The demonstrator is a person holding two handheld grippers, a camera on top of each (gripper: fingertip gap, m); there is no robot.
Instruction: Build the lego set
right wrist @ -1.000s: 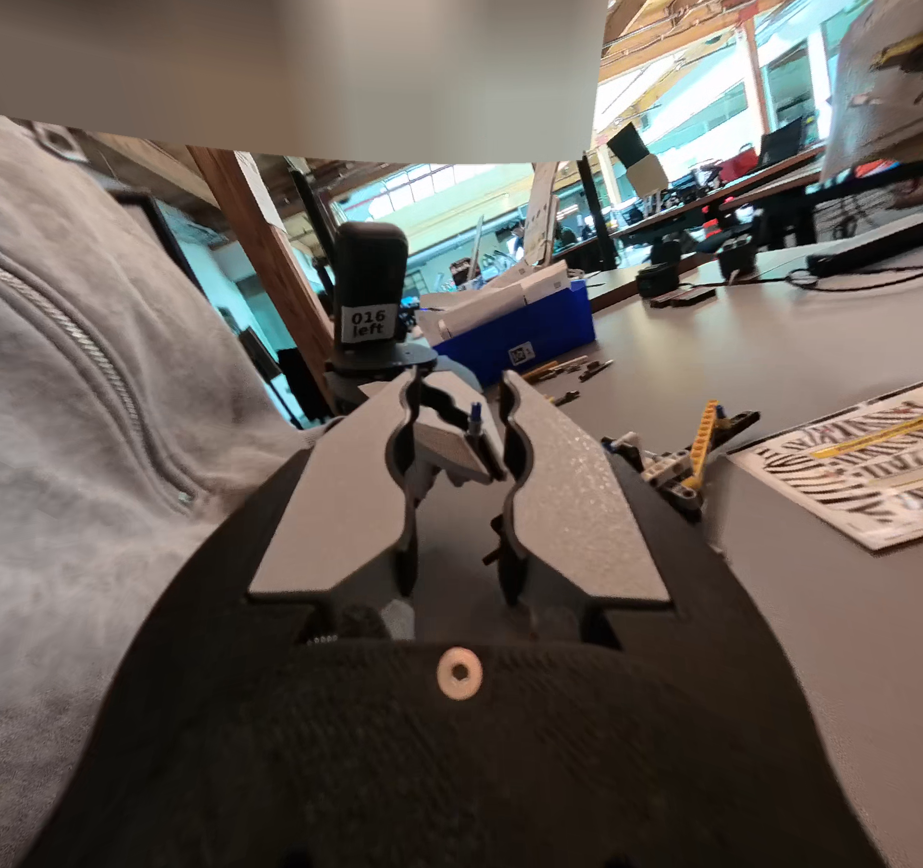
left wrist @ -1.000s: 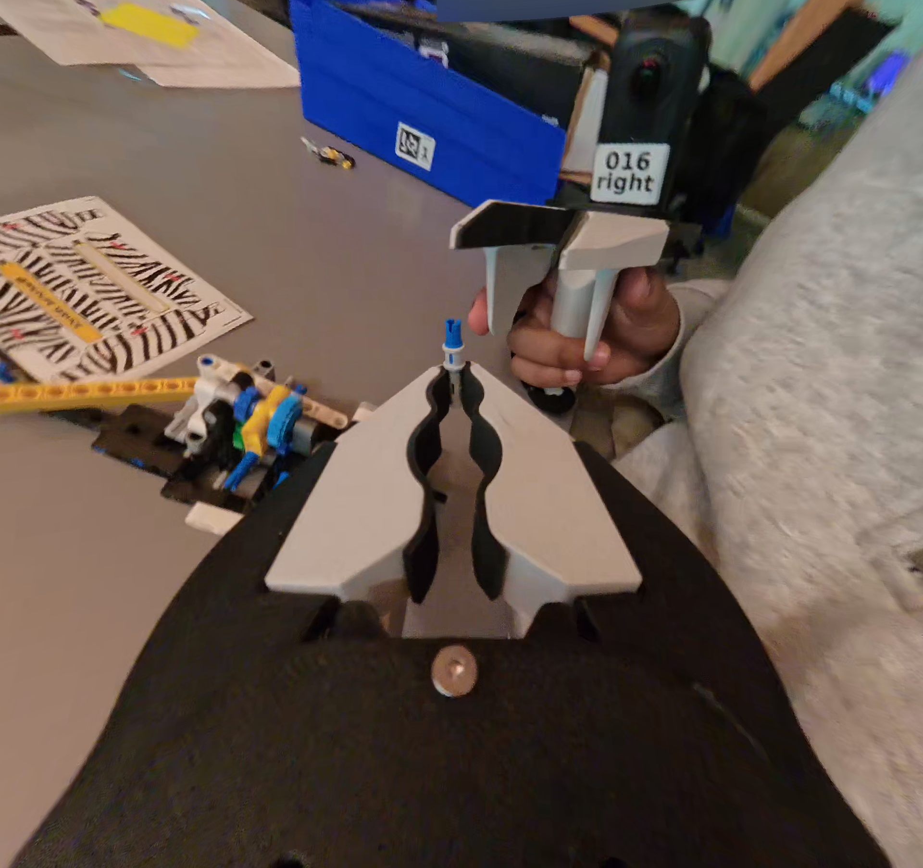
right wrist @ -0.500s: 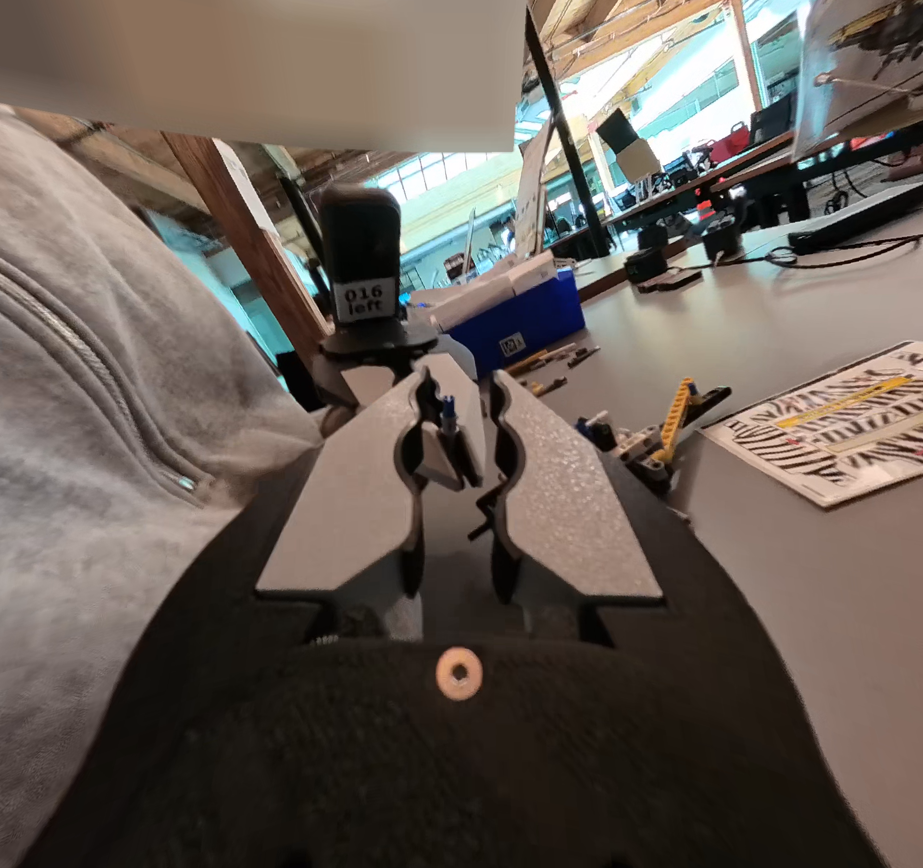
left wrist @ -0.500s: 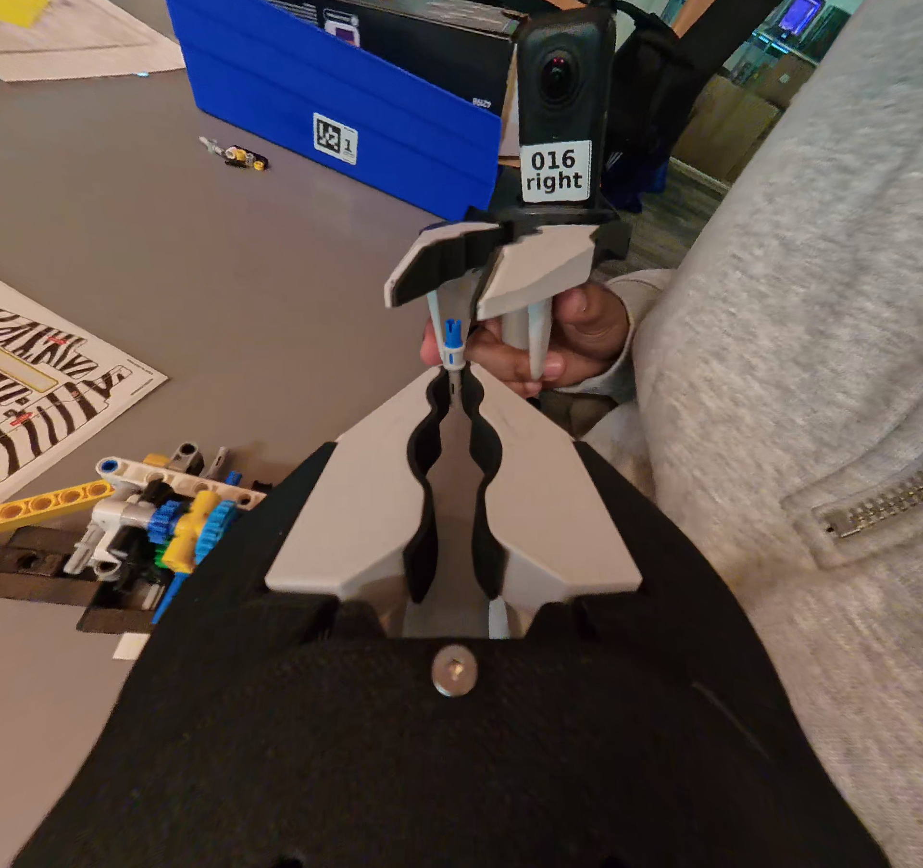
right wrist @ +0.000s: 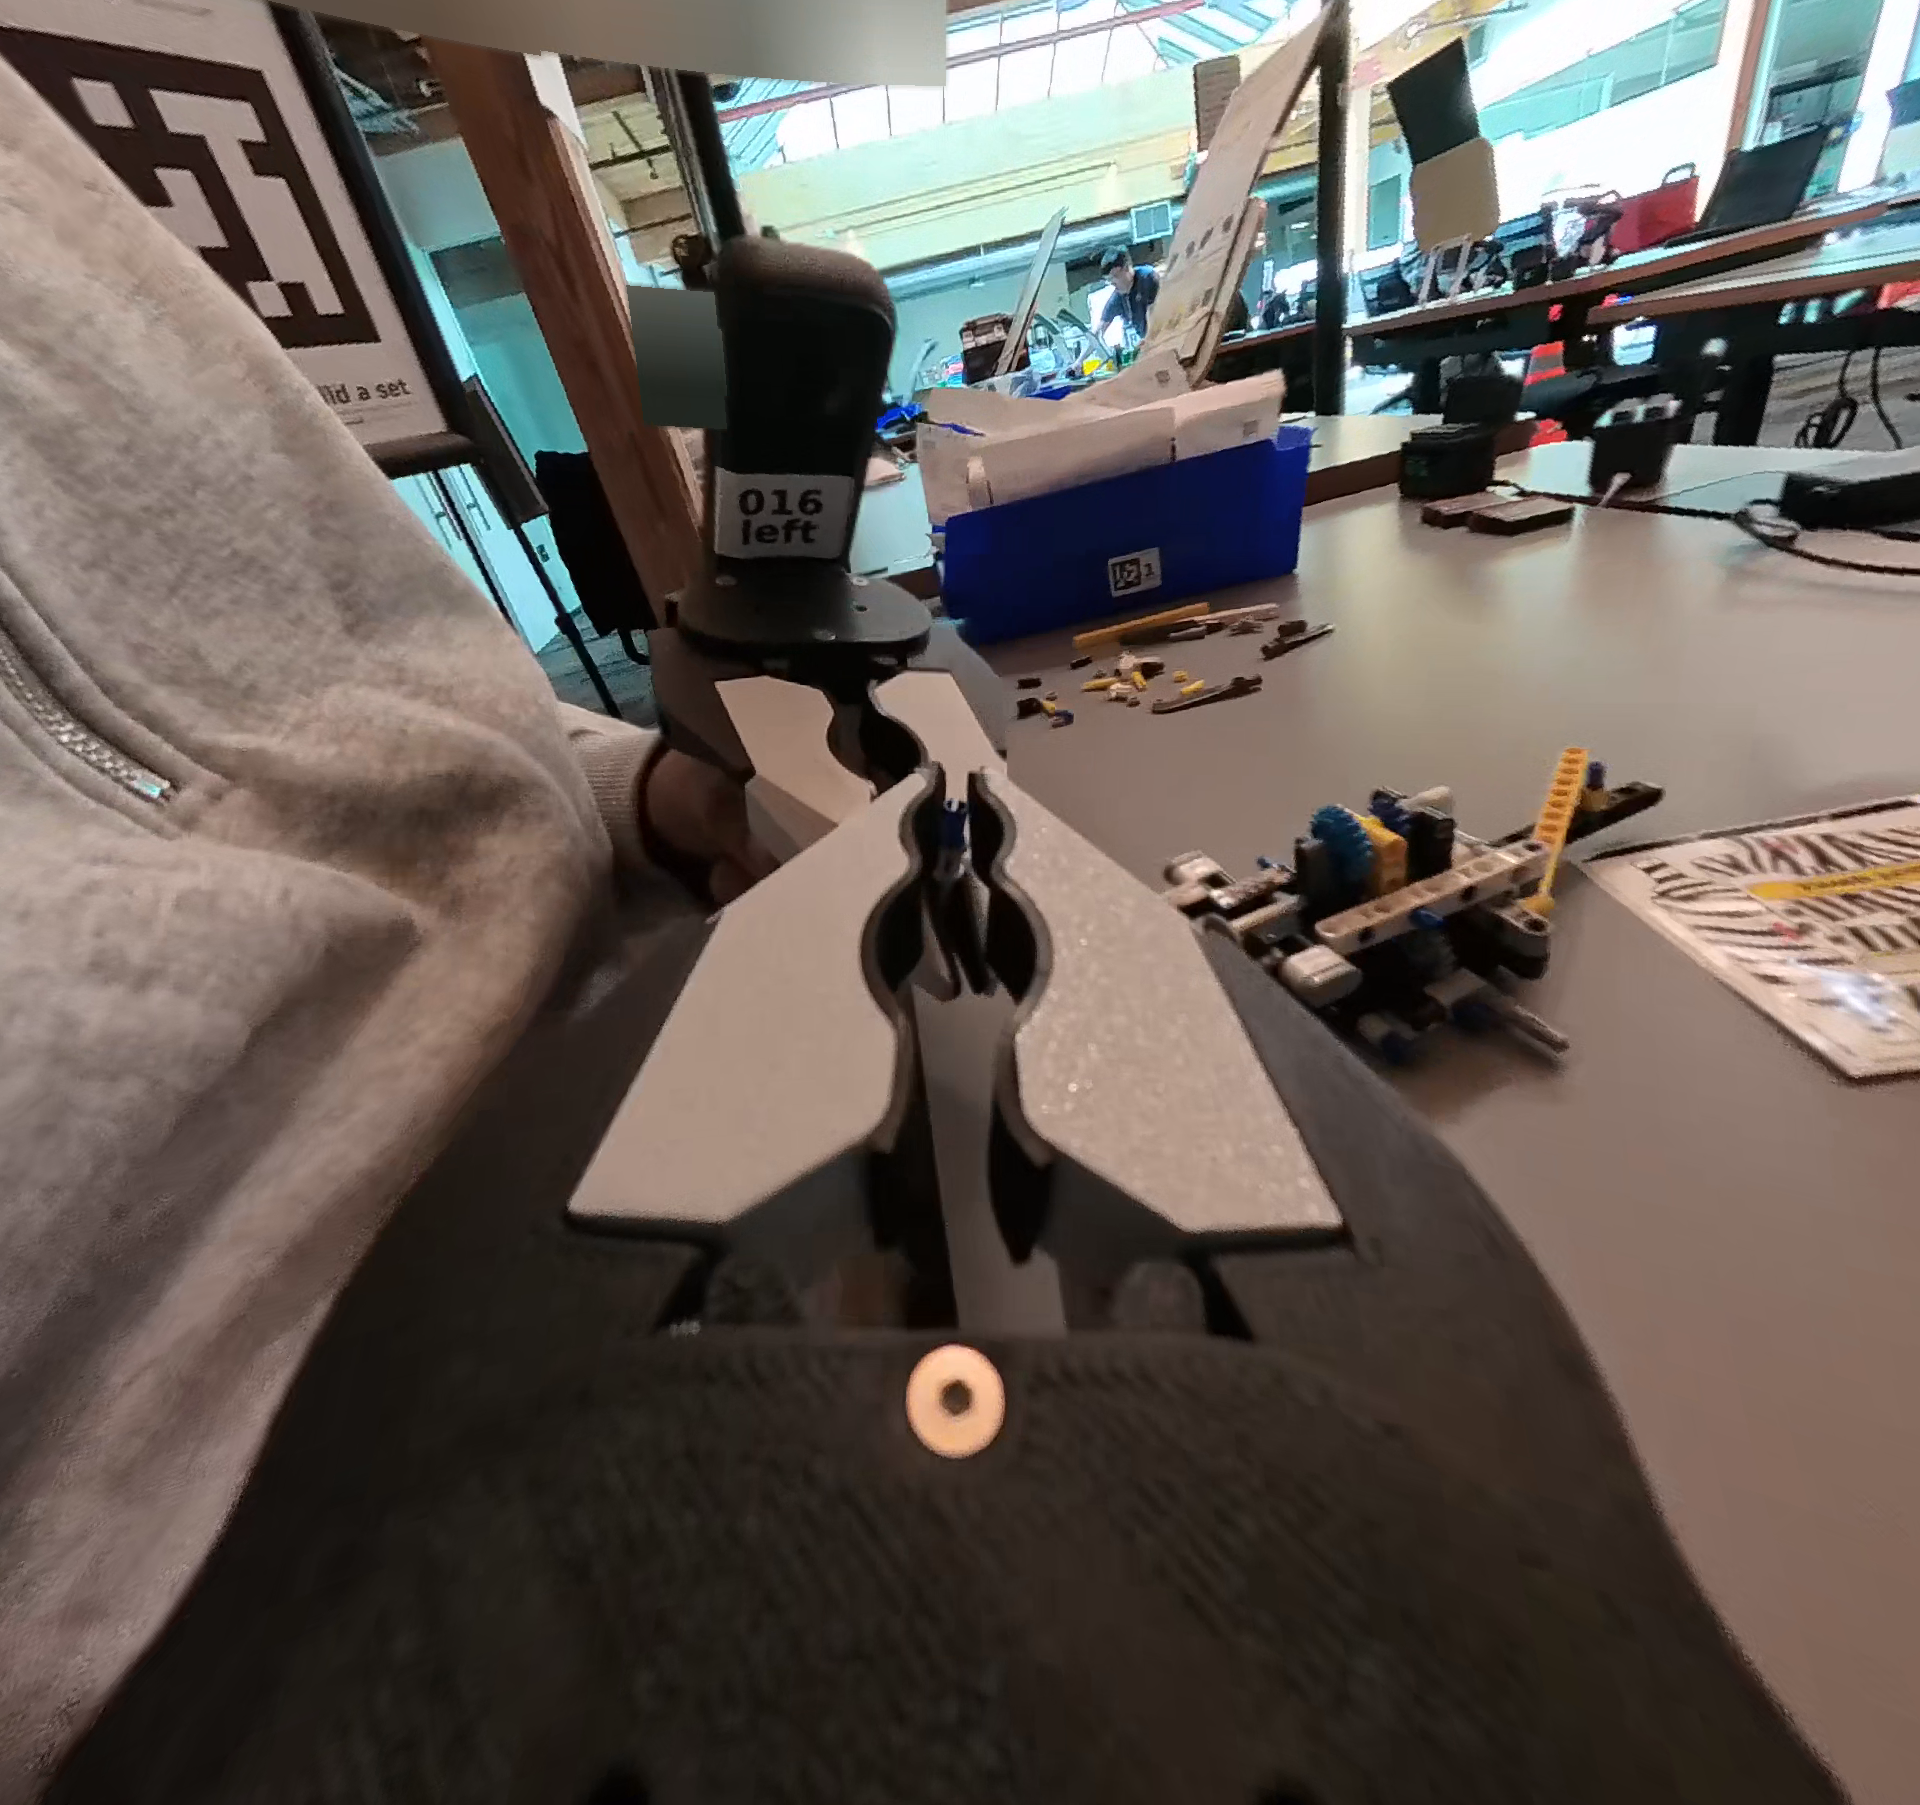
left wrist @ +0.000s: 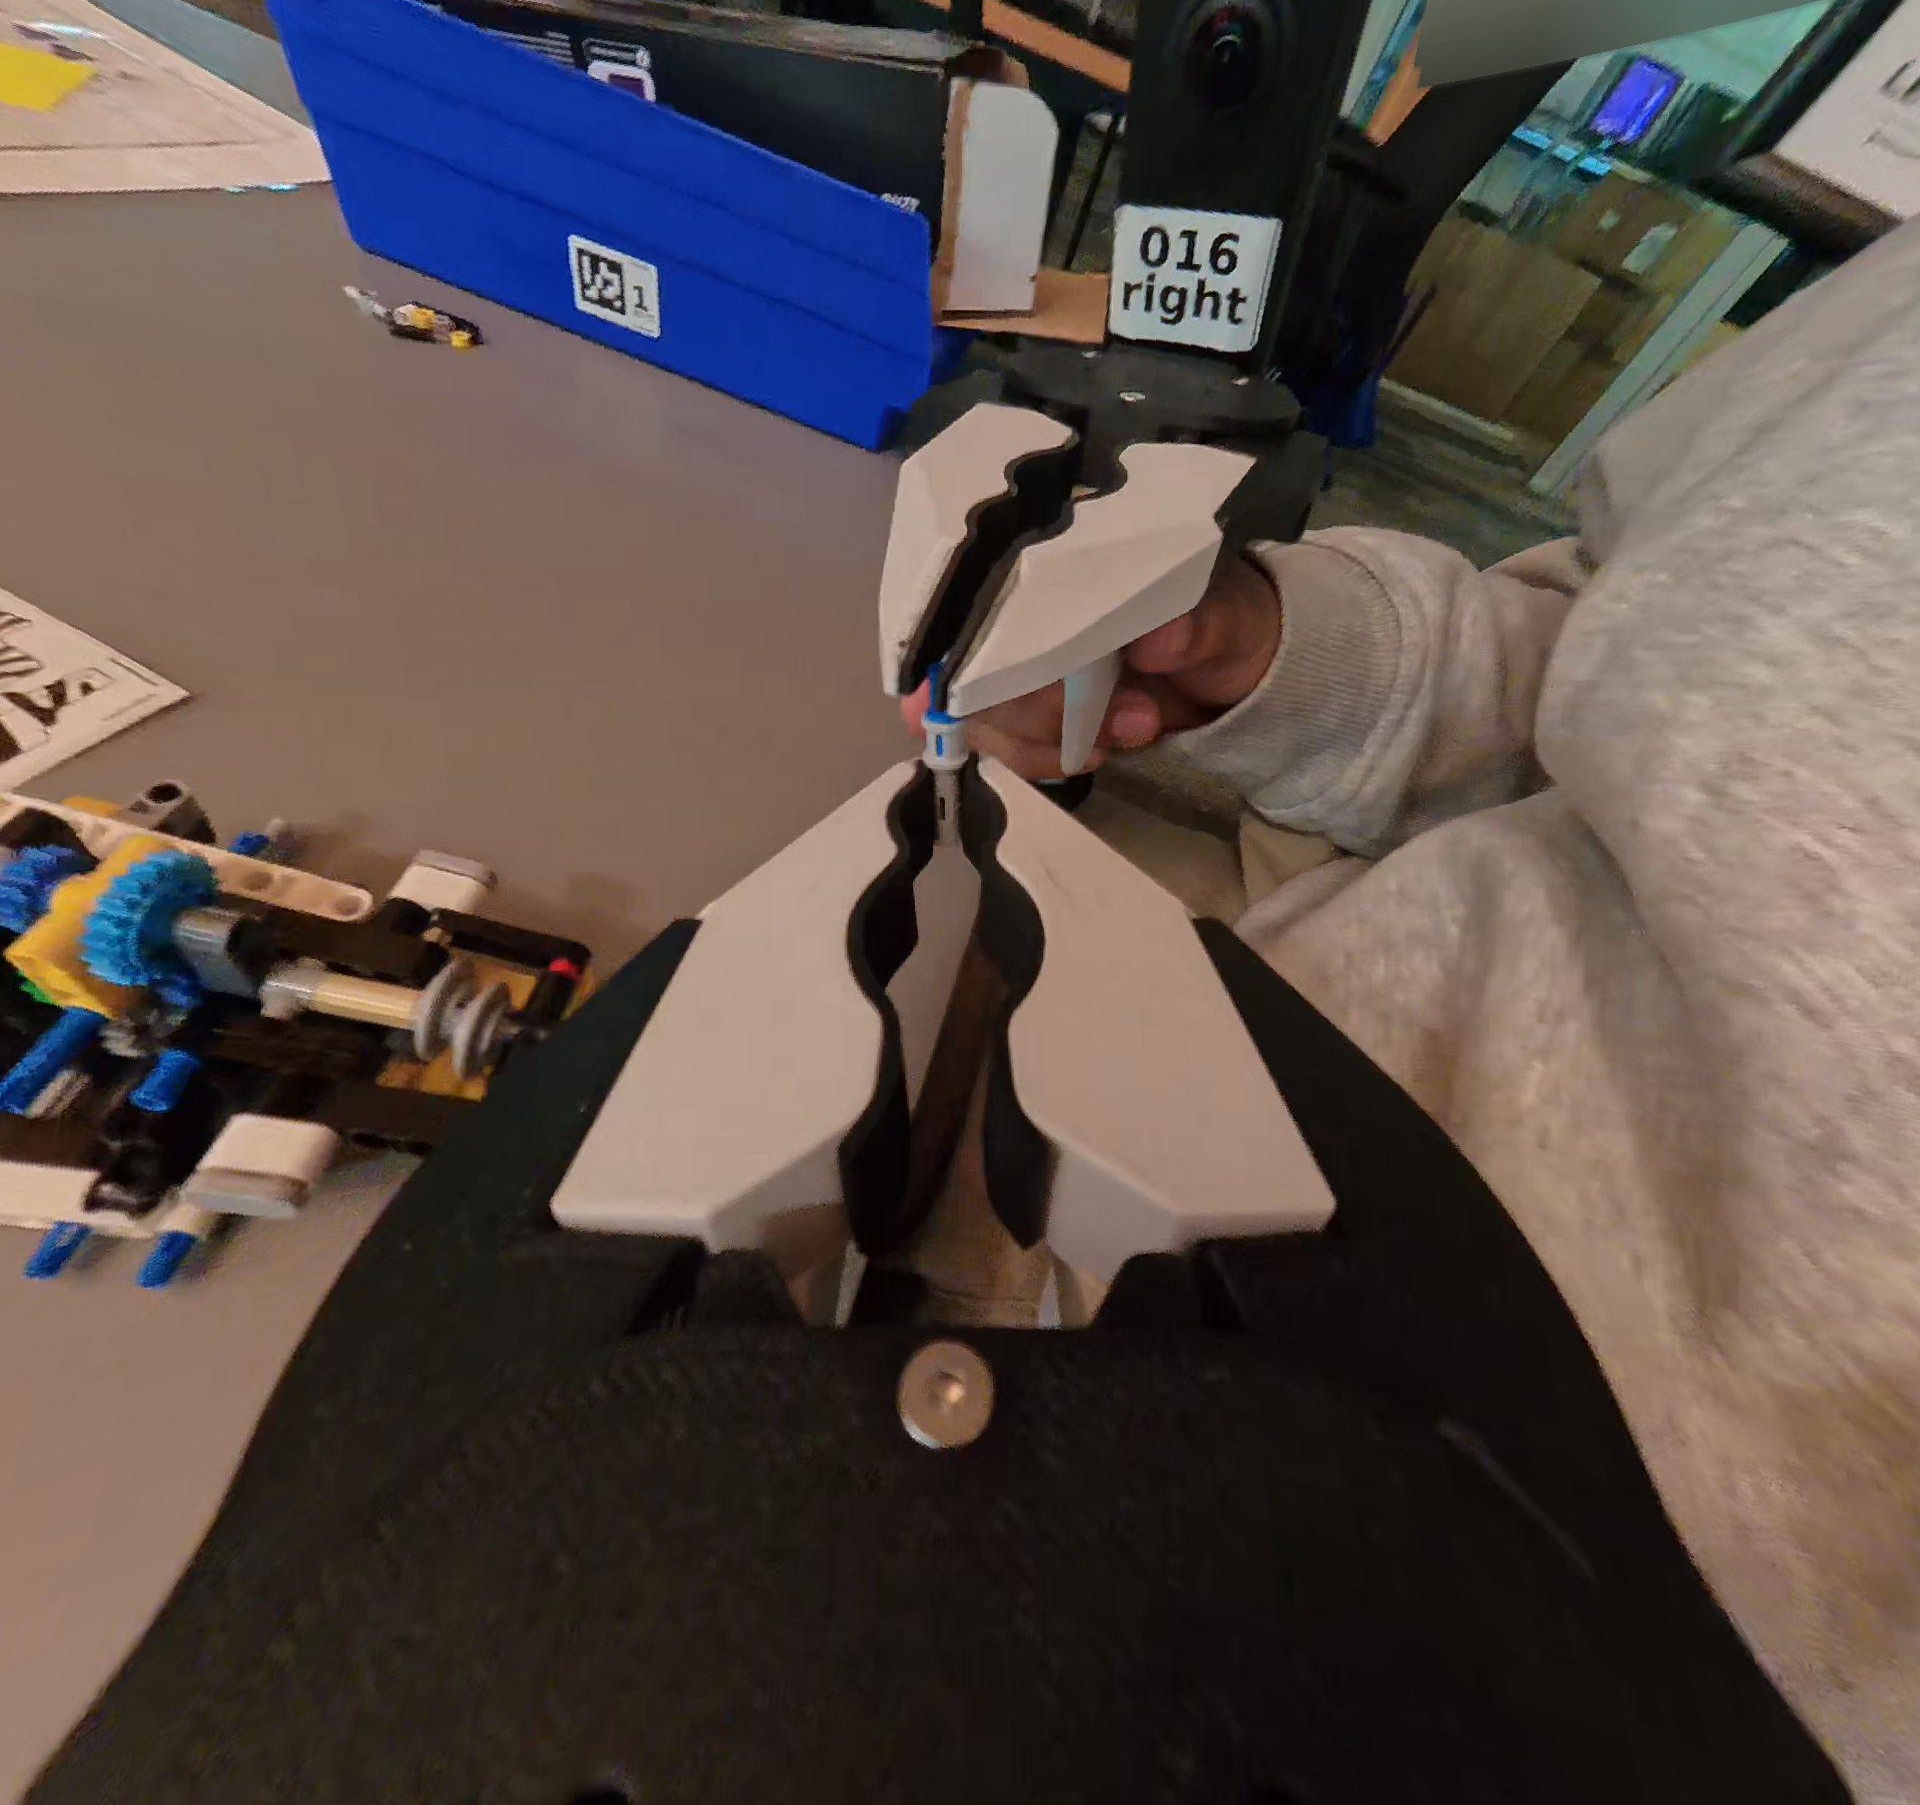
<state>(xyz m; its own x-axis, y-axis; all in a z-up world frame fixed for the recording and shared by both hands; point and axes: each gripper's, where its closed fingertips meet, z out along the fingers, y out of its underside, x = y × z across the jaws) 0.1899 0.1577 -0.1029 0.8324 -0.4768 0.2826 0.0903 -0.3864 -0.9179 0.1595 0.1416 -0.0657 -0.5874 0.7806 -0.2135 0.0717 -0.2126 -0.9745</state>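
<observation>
Two grippers met tip to tip above the near edge of the desk, where a second before the right gripper had hung apart from the left with its fingers spread. It had since tilted down, drawn its fingers in and taken the blue end of the small pin that the left gripper held up by its grey end. This looked like a handover, or the two tools working the blue and grey halves together — which of the two I could not tell.

The left gripper was pressed nearly together, pinching the pin's grey lower part right at its fingertips. The right gripper was narrowed to a slim gap at the tip and appeared to pinch the blue upper part; in its own view the pin showed as a blue speck between its fingers, with the left gripper just behind.

The half-built model — black frame, blue gears, a yellow block and a grey axle — lay on the desk to the left of the grippers, untouched and well apart from the pin. Loose pieces were scattered farther back near the blue bin, and a striped sticker sheet lay beyond the model. By my reckoning the build was still at an early stage, the pin not yet fitted to the model.
</observation>
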